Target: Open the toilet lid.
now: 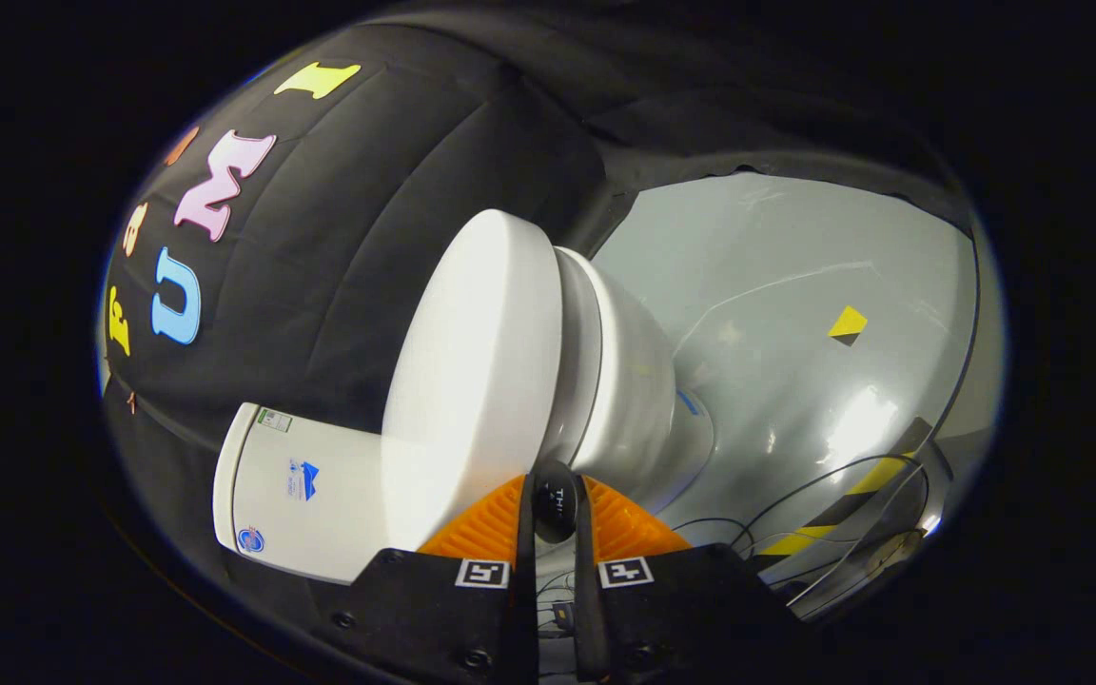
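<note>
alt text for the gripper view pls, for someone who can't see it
The gripper has its fingers nearly closed around a small dark object between their tips, just ahead of a white toilet that appears rotated sideways in this view. The toilet lid lies shut against the bowl, with the tank against the black cloth wall. Cables trail across the grey floor.

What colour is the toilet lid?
White. The toilet lid shows best in the gripper view, just beyond the gripper.

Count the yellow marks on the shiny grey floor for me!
3. A small yellow diamond marker lies alone beyond the white ceramic toilet. Two yellow stripes sit nearer, by the black cables. More may be hidden behind the gripper, fingers almost closed.
</note>
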`<state>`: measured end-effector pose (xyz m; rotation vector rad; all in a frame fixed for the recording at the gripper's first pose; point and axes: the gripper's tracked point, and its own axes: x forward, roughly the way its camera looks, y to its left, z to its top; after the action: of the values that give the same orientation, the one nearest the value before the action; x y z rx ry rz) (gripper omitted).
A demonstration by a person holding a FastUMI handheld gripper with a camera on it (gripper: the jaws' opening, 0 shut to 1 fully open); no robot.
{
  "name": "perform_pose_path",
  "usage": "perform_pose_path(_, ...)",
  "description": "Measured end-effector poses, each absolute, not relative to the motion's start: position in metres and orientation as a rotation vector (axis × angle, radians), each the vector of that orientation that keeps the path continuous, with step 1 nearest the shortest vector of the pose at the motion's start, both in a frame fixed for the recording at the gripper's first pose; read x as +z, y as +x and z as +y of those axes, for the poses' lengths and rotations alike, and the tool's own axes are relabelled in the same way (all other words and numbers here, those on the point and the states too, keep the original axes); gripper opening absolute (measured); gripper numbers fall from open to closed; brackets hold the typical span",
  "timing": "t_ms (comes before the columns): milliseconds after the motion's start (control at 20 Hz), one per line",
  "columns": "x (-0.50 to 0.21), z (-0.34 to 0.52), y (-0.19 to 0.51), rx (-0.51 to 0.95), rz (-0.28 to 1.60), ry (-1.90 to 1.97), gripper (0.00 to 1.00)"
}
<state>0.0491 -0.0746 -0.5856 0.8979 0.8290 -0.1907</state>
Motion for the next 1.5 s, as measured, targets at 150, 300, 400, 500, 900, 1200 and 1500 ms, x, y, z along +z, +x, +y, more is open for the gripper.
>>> perform_pose_path(150, -0.577, -0.074, 0.046, -0.196, 0.84, 0.742, 0.19)
perform_pose_path(300, -0.547, -0.069, 0.054, -0.177, 0.808, 0.626, 0.19)
perform_pose_path(400, -0.524, -0.065, 0.059, -0.155, 0.779, 0.537, 0.2)
perform_pose_path(500, -0.501, -0.058, 0.065, -0.154, 0.759, 0.485, 0.19)
perform_pose_path(900, -0.401, 0.007, 0.077, -0.09, 0.614, 0.244, 0.14)
perform_pose_path(1200, -0.358, 0.063, 0.08, -0.025, 0.545, 0.161, 0.14)
perform_pose_path(1500, -0.32, 0.135, 0.082, 0.106, 0.475, 0.119, 0.14)
